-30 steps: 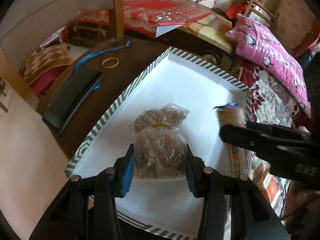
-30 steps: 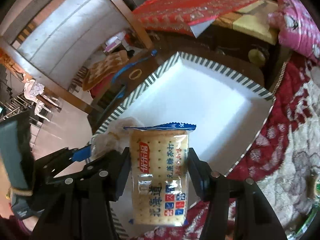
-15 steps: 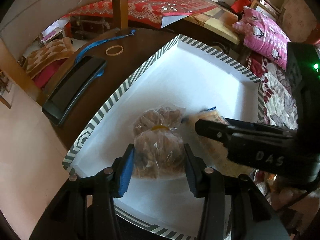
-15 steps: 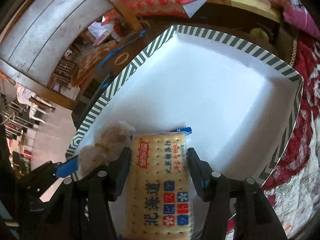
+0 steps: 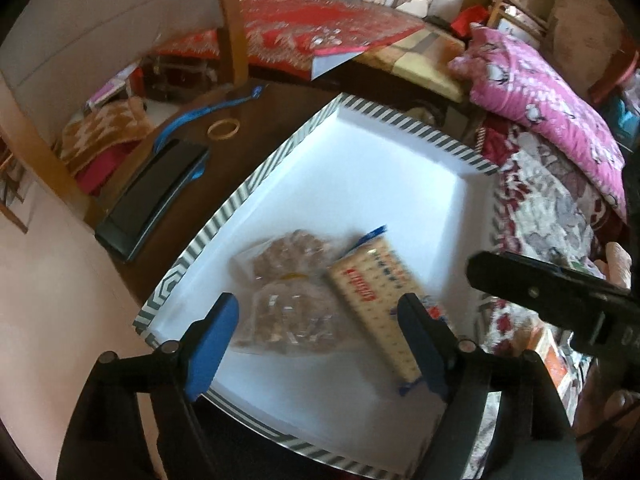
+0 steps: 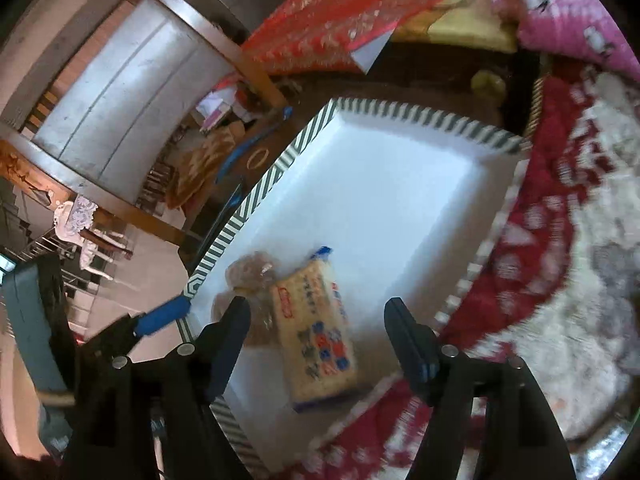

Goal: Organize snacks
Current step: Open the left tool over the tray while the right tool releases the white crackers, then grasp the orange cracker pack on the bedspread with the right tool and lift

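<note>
Inside white tray, clear cookie bag & cracker pack lie touching, side by side. Left gripper & right gripper jaws just opened: both apart, pads off snacks.

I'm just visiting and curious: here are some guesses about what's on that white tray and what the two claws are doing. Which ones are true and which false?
1. The cracker packet lies in the striped-rim tray. True.
2. The clear bag of brown snacks lies beside the crackers. True.
3. The right claw squeezes the crackers. False: its jaws have just been opening and stand clear of the packet.
4. The left claw is open. True.
5. The rubber band lies inside the tray. False: it lies on the dark table.
</note>
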`<state>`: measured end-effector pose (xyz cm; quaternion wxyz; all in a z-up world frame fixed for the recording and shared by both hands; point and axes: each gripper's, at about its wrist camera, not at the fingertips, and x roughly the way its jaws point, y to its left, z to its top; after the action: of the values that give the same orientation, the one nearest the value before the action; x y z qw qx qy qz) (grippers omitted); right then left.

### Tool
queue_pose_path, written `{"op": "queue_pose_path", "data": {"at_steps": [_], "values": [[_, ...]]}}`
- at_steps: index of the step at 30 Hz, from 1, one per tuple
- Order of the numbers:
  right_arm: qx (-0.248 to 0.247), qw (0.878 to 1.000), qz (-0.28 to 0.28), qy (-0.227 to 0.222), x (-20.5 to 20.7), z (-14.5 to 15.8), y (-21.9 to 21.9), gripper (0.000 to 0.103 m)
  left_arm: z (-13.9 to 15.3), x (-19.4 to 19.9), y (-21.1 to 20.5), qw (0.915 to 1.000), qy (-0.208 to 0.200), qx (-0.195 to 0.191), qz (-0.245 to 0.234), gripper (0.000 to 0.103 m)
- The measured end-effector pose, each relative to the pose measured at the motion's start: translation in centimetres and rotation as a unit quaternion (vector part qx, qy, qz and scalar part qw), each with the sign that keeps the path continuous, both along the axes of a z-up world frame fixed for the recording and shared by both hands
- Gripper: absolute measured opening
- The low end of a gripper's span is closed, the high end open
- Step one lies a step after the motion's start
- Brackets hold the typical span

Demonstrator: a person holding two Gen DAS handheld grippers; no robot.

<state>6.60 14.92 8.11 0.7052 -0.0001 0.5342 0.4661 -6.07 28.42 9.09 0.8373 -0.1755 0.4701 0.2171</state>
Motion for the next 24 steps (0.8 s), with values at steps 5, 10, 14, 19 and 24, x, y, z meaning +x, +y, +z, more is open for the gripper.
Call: {"op": "queue_pose_path", "data": {"at_steps": [5, 10, 14, 19, 24], "values": [[0.011, 1.0, -0.023, -0.015, -0.4, 1.5, -4.7, 0.076, 1.4, 0.7, -2.8, 0.9994, -0.015, 0.004, -0.03, 0.082], [0.007, 0.999, -0.043, -0.027, -0.8, 2.4, -9.9, 0.078, 1.8, 1.7, -5.9, 0.9981, -0.015, -0.003, -0.06, 0.083], [0.002, 0.997, -0.066, -0.03, -1.0, 2.9, -14.1, 0.08, 1.9, 2.5, -8.3, 0.9963, -0.011, -0.007, -0.085, 0.083], [-0.019, 0.995, -0.09, -0.03, -1.1, 2.1, -18.7, 0.081, 1.2, 3.5, -11.4, 0.993, 0.0, -0.015, -0.118, 0.083], [-0.036, 0.994, -0.104, -0.018, -1.8, 0.4, -22.5, 0.081, 0.4, 4.5, -14.5, 0.988, 0.017, -0.021, -0.152, 0.083]]}}
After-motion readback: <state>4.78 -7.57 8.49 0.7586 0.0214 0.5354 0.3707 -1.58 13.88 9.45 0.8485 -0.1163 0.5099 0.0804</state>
